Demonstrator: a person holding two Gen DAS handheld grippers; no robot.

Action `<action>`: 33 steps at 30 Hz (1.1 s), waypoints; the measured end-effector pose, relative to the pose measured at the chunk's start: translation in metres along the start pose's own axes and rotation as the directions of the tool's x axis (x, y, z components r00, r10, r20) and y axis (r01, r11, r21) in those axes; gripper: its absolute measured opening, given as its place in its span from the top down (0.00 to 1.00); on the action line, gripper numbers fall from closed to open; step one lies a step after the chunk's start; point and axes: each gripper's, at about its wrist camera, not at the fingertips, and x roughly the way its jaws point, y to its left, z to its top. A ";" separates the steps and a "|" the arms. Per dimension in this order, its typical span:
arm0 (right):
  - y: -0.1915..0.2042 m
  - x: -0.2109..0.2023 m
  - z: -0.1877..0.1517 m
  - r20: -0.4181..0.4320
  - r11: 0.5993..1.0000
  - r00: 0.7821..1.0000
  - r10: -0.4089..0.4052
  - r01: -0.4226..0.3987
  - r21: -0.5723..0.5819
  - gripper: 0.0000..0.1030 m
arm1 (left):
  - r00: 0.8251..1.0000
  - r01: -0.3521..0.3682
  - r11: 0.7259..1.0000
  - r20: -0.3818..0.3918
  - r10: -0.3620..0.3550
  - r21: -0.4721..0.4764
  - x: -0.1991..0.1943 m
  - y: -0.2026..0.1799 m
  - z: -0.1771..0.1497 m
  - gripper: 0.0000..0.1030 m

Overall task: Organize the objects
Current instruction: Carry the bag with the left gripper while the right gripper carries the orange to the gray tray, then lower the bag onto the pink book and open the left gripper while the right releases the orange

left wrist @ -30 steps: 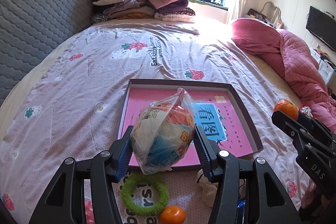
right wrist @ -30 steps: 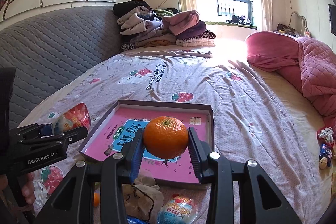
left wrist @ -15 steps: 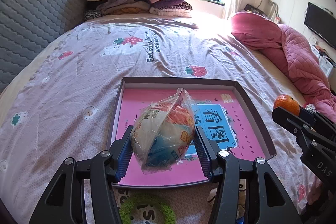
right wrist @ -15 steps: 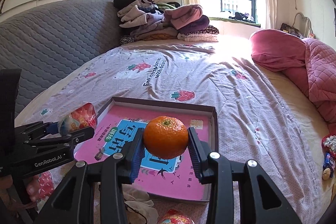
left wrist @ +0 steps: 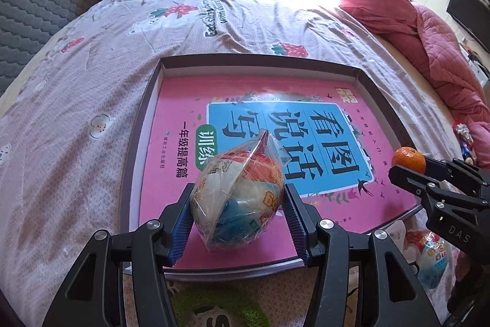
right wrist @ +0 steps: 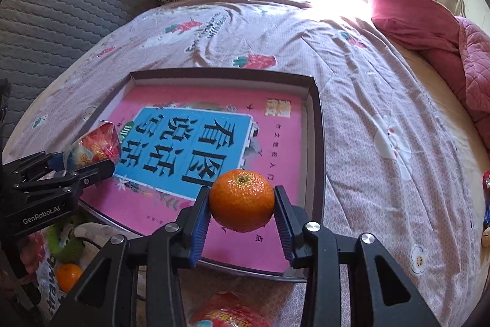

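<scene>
Left wrist view: left claw point(left wrist: 238, 213) grips a wrapped snack ball point(left wrist: 237, 195) above the shallow box point(left wrist: 137, 143); right claw point(right wrist: 242, 209) clamps an orange point(right wrist: 242, 199) over it.

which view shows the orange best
The right wrist view: the orange fills the centre, clamped between the right gripper's fingers, stem up. The left wrist view shows it only small at the right edge.

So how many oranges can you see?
2. One orange is held in the right gripper above the tray. Another orange lies on the bed near the green ring. More may be hidden.
</scene>
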 end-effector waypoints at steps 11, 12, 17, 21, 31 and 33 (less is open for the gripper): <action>0.001 0.012 -0.006 -0.040 1.000 0.999 -0.018 0.018 -0.007 0.60 | 0.998 -0.032 0.999 -0.049 0.034 0.039 0.010 -0.005 -0.007 0.45; 0.001 0.012 -0.005 -0.040 1.000 0.999 -0.016 0.016 -0.007 0.60 | 0.998 -0.034 0.999 -0.048 0.036 0.040 0.009 -0.004 -0.006 0.45; -0.001 0.008 -0.002 -0.031 1.000 1.000 -0.005 0.005 0.009 0.60 | 0.999 -0.018 1.000 -0.044 0.019 0.025 0.003 -0.001 -0.005 0.40; -0.001 0.006 -0.001 -0.017 1.000 1.000 -0.009 0.009 0.012 0.60 | 0.999 0.000 1.000 -0.039 0.000 0.002 -0.002 0.003 -0.002 0.38; -0.008 -0.031 0.013 0.097 0.998 0.995 0.006 -0.011 0.055 0.54 | 0.997 0.065 0.998 0.041 -0.065 -0.013 -0.045 0.003 0.001 0.29; -0.007 -0.043 0.015 0.129 0.998 0.992 0.015 -0.023 0.059 0.54 | 0.995 0.072 0.997 0.068 -0.071 -0.010 -0.059 0.003 0.002 0.29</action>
